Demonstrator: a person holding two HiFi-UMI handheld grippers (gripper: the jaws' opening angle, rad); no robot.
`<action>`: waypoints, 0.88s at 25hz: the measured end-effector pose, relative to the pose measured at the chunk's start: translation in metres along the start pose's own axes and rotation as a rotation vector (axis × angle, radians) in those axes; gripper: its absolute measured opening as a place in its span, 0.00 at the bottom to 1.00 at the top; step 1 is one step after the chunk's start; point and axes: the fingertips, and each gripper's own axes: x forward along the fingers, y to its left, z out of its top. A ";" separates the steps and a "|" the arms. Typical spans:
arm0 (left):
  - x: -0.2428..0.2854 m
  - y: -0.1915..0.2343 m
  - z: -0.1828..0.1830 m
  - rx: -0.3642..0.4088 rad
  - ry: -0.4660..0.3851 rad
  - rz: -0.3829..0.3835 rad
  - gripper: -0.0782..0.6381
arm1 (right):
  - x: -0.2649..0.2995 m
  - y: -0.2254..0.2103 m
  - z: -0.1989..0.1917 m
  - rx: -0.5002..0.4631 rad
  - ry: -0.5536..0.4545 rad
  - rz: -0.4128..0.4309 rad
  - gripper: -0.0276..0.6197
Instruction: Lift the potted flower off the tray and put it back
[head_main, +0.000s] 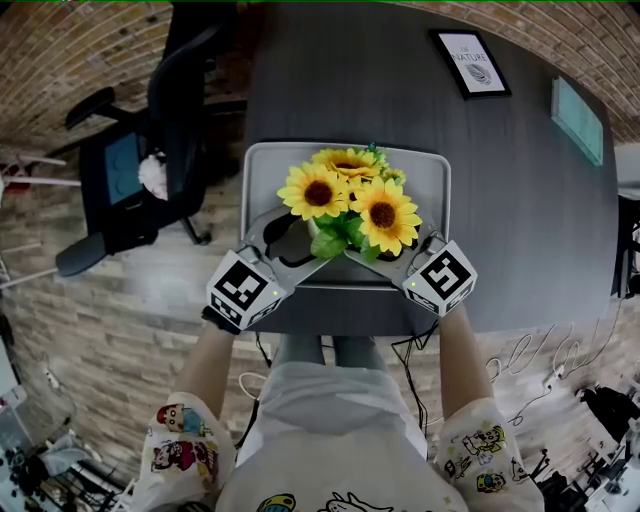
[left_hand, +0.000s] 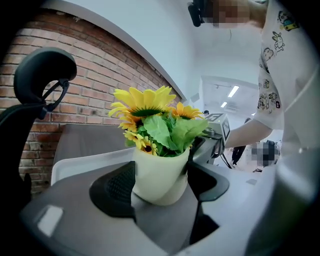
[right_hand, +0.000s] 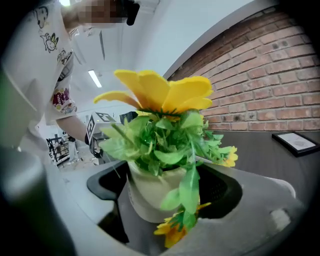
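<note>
A potted flower (head_main: 350, 205), yellow sunflowers in a cream pot, stands in the grey tray (head_main: 262, 160) near the dark table's front edge. My left gripper (head_main: 305, 238) comes in from the lower left. In the left gripper view its black pads (left_hand: 112, 187) lie against both sides of the cream pot (left_hand: 160, 175), shut on it. My right gripper (head_main: 385, 248) comes in from the lower right. In the right gripper view the pot (right_hand: 150, 195) sits between its wide jaws, the pads close beside it but not plainly pressing, and leaves hide the right pad.
The dark table (head_main: 520, 230) carries a framed picture (head_main: 470, 62) at the back and a pale green card (head_main: 578, 120) at the right. A black office chair (head_main: 150, 150) stands left of the table. Cables lie on the floor by my legs.
</note>
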 end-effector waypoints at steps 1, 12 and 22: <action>0.000 -0.002 0.001 -0.002 0.002 -0.004 0.58 | -0.001 0.000 0.001 0.003 -0.003 0.000 0.71; -0.013 -0.015 0.051 0.026 -0.078 -0.012 0.57 | -0.022 0.005 0.047 -0.023 -0.097 -0.033 0.71; -0.035 -0.034 0.106 0.066 -0.185 -0.009 0.57 | -0.049 0.022 0.109 -0.150 -0.166 -0.061 0.70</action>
